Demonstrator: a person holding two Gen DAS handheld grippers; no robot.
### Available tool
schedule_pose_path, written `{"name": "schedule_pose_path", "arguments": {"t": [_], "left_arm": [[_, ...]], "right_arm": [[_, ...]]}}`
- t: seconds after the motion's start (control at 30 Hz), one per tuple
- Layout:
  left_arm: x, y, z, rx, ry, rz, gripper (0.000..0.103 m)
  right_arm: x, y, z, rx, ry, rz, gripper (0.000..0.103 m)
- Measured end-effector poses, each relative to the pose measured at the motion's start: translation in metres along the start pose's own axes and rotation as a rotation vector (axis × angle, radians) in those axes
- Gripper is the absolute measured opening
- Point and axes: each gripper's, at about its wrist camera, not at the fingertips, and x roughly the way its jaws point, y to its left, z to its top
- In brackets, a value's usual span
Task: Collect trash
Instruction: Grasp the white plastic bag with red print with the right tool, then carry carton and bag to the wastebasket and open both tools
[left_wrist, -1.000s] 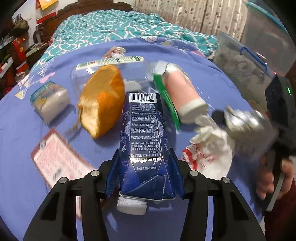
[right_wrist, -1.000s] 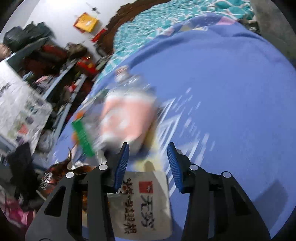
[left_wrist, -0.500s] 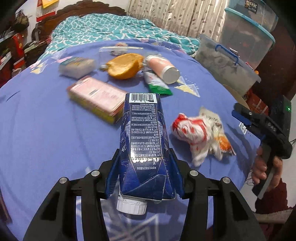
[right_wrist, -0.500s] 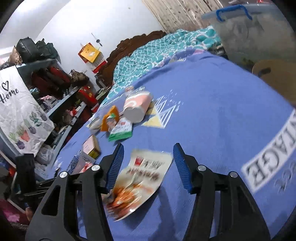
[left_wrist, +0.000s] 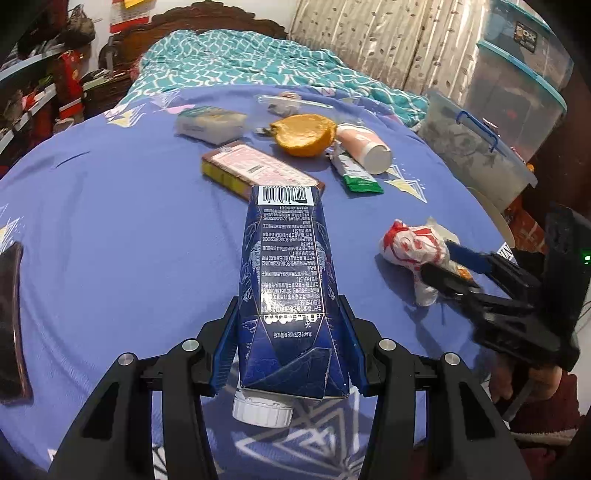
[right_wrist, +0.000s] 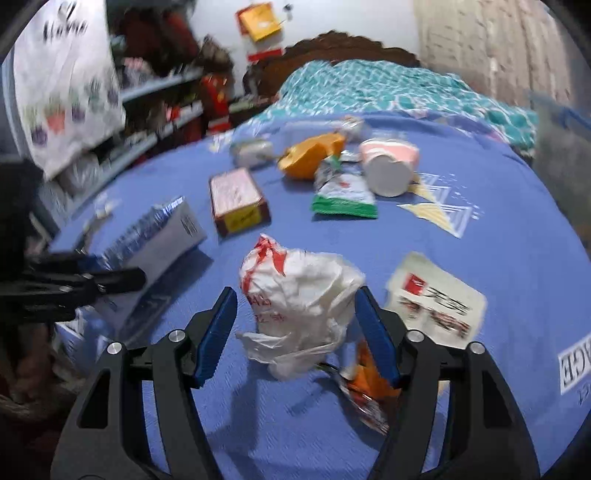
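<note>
Right tongs (right_wrist: 295, 328) swung from wrapper (right_wrist: 436, 295) onto plastic bag (right_wrist: 299, 302), closing.

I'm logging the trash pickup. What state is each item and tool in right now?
left tool: shut on blue carton
blue carton: held, cap on
right tool: closing around white plastic bag, pads not yet pressing
white plastic bag: crumpled, on the blue cloth
pink cup: lying on its side
orange peel: lying hollow
green wrapper: flat
</note>
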Motion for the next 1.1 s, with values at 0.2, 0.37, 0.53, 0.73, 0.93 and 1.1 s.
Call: {"name": "schedule_pose_path", "arguments": {"t": [0.2,0.37,0.53,0.73,0.93,1.1], "left_arm": [[-0.004,0.006,-0.003,-0.038,-0.012,0.044,0.075],[-0.002,-0.002,0.002,-0.006,-0.026,0.074,0.079],[0.013,-0.008,-0.001,0.037,0.006,0.123,0.075],[0.012,-0.016,0.009,0.043,0.013,0.012,0.046],[0.011,-0.075,0.043,0.150,-0.020,-0.158,0.046],[0.038,-0.139,0.069,0.249,0.036,-0.280,0.046]], "right_arm": [[-0.053,0.025,-0.001,-0.061,-0.187,0.003,0.036],[-0.092,0.005,-0.008,-0.004,-0.294,-0.084,0.037],[-0.106,-0.043,-0.024,0.135,-0.287,-0.173,0.037],[-0.118,-0.099,-0.038,0.265,-0.286,-0.269,0.037],[-0.119,-0.123,-0.045,0.324,-0.306,-0.292,0.037],[-0.116,-0.146,-0.058,0.376,-0.296,-0.291,0.037]]}}
